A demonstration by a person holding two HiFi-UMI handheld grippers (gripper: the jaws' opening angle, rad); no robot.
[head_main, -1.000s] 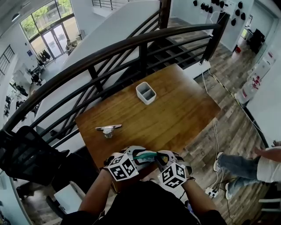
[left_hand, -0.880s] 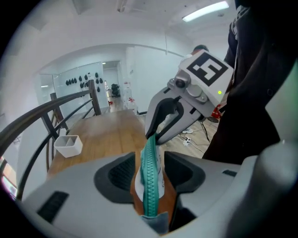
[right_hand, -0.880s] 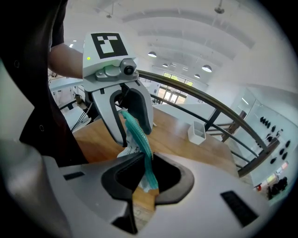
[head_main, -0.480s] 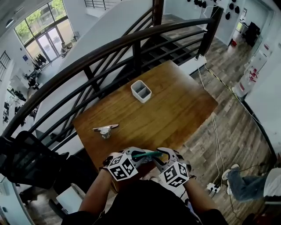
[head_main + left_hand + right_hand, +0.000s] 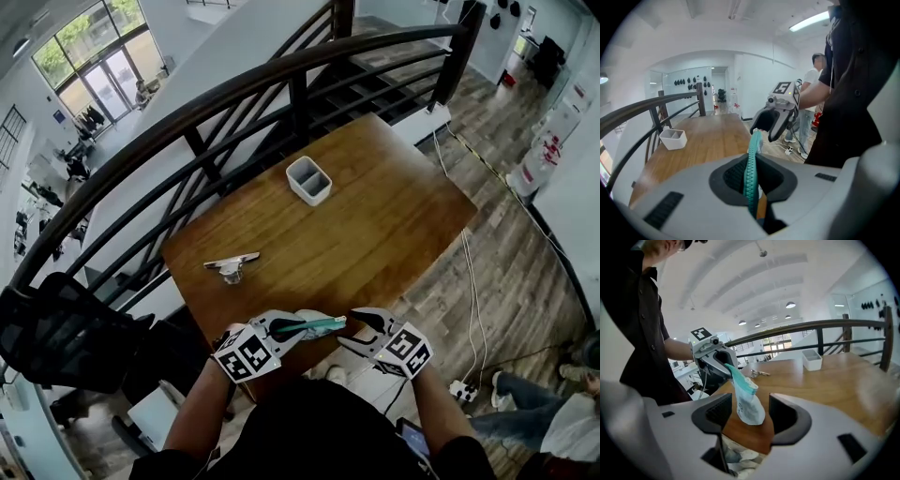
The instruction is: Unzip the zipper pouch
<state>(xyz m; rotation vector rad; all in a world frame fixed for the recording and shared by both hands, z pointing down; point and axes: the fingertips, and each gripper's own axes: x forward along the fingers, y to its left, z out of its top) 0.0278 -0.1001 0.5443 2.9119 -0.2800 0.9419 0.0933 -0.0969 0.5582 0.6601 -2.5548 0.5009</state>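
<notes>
Pinching pouch (image 5: 749,406) by its teal zip edge, left gripper (image 5: 281,330) anchors it for the pull; right gripper (image 5: 361,336), jaws just opening, straddles pouch without touching, likely regripping.

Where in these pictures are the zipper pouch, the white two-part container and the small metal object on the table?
zipper pouch (image 5: 749,408): right gripper view, on its white body below the teal zipper.
white container (image 5: 319,196): head view, on its near outer wall.
metal object (image 5: 232,265): head view, on its middle.
</notes>
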